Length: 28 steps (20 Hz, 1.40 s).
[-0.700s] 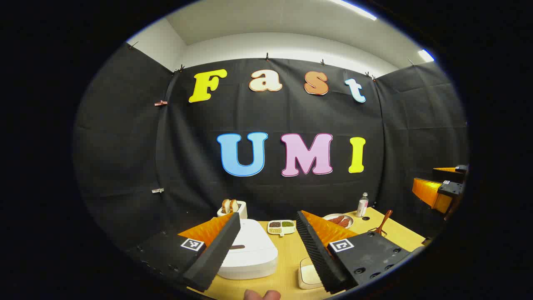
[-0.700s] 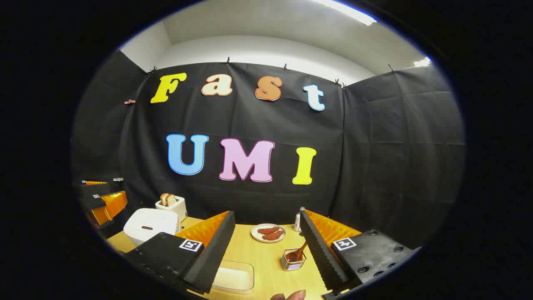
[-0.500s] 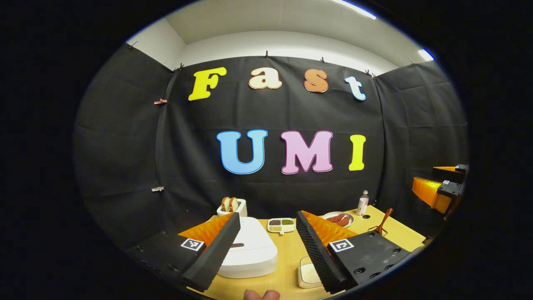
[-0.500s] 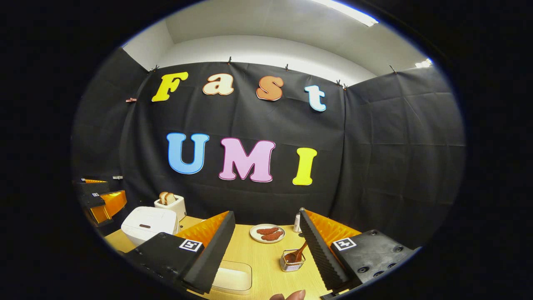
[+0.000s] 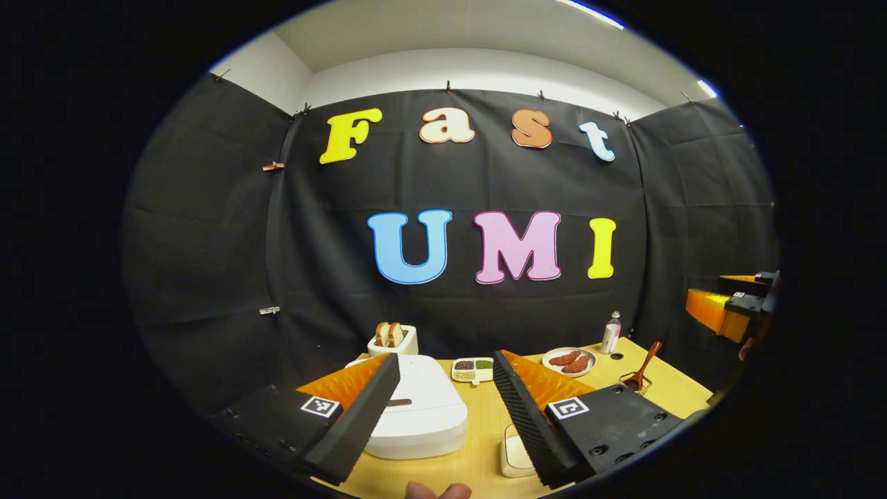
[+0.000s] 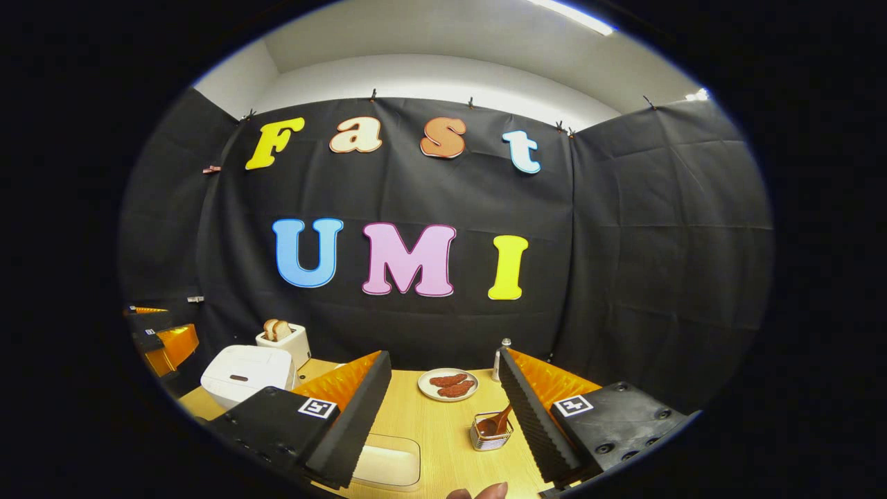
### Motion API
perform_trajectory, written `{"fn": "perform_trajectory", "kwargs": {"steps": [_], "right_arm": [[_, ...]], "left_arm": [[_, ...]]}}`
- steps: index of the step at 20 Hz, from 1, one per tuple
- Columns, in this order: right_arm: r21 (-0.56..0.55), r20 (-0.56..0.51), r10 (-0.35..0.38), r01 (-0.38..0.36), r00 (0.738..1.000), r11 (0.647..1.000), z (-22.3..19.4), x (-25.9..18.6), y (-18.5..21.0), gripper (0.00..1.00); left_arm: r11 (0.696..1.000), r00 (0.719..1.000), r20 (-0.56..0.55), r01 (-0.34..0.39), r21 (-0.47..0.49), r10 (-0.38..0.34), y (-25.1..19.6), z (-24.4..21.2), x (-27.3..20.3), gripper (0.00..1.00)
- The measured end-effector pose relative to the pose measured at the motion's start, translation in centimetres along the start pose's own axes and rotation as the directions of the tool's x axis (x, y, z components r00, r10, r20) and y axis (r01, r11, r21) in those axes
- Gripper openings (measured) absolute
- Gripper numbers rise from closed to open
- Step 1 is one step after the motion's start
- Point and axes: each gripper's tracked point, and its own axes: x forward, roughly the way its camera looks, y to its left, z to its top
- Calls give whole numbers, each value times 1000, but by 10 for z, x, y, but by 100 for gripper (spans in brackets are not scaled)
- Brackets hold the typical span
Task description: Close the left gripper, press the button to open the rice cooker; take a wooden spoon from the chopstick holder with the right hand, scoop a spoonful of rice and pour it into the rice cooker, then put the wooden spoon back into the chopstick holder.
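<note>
A white rice cooker (image 5: 423, 409) with its lid down sits on the wooden table (image 5: 478, 450); its dark button (image 5: 398, 402) faces me. My left gripper (image 5: 443, 371) hovers open just in front of it, above the table. The cooker (image 6: 246, 374) also shows at the left of the right gripper view. A wooden spoon (image 6: 500, 421) stands in a wire chopstick holder (image 6: 490, 436), just left of my right gripper's right finger. My right gripper (image 6: 443, 367) is open and holds nothing. A clear box of rice (image 6: 388, 463) lies by its left finger; the same box (image 5: 514, 454) sits under my left gripper's right finger.
A toaster (image 5: 392, 339) with bread stands behind the cooker. A divided dish of beans (image 5: 472, 369), a plate of sausages (image 5: 569, 360) and a small bottle (image 5: 612, 331) line the back of the table. The other gripper (image 5: 727, 312) hangs at far right. A fingertip (image 5: 436, 491) shows at the bottom edge.
Both cameras have tilted down slightly, so the table and its objects sit a little higher in each view. Both grippers stay open.
</note>
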Motion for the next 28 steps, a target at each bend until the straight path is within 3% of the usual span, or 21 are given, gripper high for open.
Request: {"fn": "perform_trajectory", "kwargs": {"steps": [7, 9, 13, 17, 20, 24, 28], "right_arm": [[-4, -2, 21, -21, 1000, 1000, -2, 4, 5, 98], [-13, -2, 14, -14, 1000, 1000, -3, 3, 4, 98], [-28, -2, 7, -7, 1000, 1000, -4, 1, 5, 98], [-48, -17, -5, 4, 1000, 999, -10, 3, 4, 98], [-61, -31, -24, 22, 999, 998, -15, 7, 0, 98], [-56, -31, -53, 51, 998, 997, -16, 9, -6, 98], [-66, -42, -92, 89, 995, 994, -20, 5, -19, 98]], "left_arm": [[1000, 1000, 5, -1, 6, 1, -2, 0, 3, 93], [1000, 1000, -7, 24, -3, -24, -5, -5, 10, 86], [999, 998, -56, -15, -33, 13, 15, -18, 20, 10], [997, 991, -130, 14, -80, -24, 35, -46, 51, 7], [992, 969, -237, 44, -122, -72, 51, -76, 84, 7], [985, 931, -347, 57, -166, -112, 70, -121, 125, 7], [978, 876, -456, 72, -195, -156, 76, -160, 151, 7]]}}
